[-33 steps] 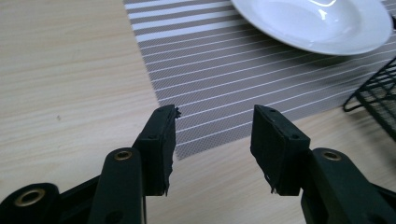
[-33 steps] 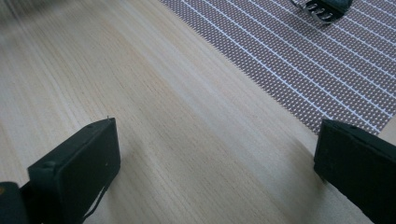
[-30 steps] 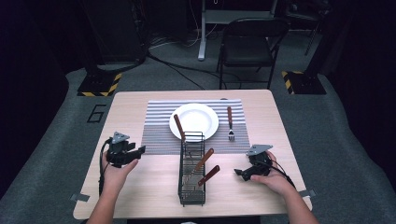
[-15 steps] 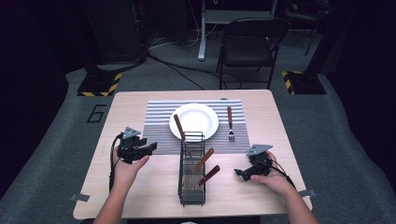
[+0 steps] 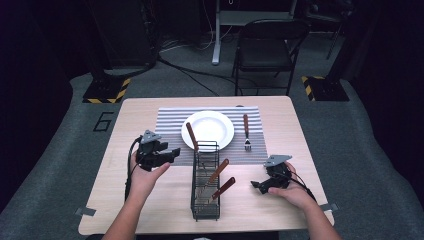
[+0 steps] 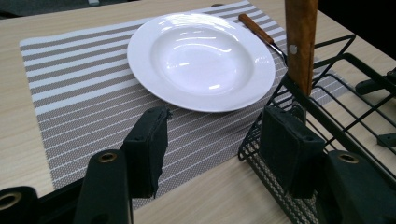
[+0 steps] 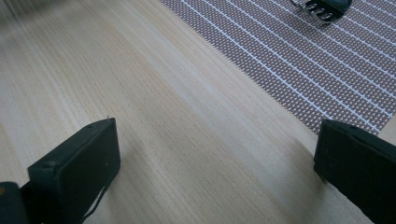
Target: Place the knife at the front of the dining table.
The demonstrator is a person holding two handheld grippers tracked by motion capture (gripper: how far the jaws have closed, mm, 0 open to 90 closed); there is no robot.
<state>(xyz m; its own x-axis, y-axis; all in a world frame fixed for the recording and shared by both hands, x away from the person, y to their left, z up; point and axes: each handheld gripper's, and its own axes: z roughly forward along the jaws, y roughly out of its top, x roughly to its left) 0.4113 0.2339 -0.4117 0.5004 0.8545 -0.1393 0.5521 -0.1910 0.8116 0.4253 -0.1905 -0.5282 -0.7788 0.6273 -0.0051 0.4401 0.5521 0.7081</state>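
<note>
- Left gripper (image 5: 172, 151): since a second ago it has travelled rightward from the left part of the tabletop (image 5: 125, 120) toward the wire caddy (image 5: 205, 200). Now just beside the caddy's far-left corner. Jaws spread, nothing between them.
- Left gripper view: the jaws frame the caddy's near corner and the upright wood-handled utensil (image 6: 300, 42) leaning there. Judgement: the approach is aimed at that handle; a grasp has not yet happened.
- Placemat (image 5: 170, 125): striped, lies across the far half of the tabletop. White plate (image 5: 207, 130) sits centred on it, nothing in it.
- Caddy contents: three wood-handled utensils. One stands at the far end, its handle leaning out toward the plate; two more handles (image 5: 220, 170) rest slanted in the middle, pointing up and right. Working ends hidden in the wire, so type cannot be told.
- Fork (image 5: 246, 132): lies flat on the placemat just to the right of the plate, tines toward the person. Judgement: one piece already laid, the rest pending.
- Right gripper (image 5: 260, 185): unchanged over the last second, resting low on the tabletop to the right of the caddy. Jaws spread, holding nothing.
</note>
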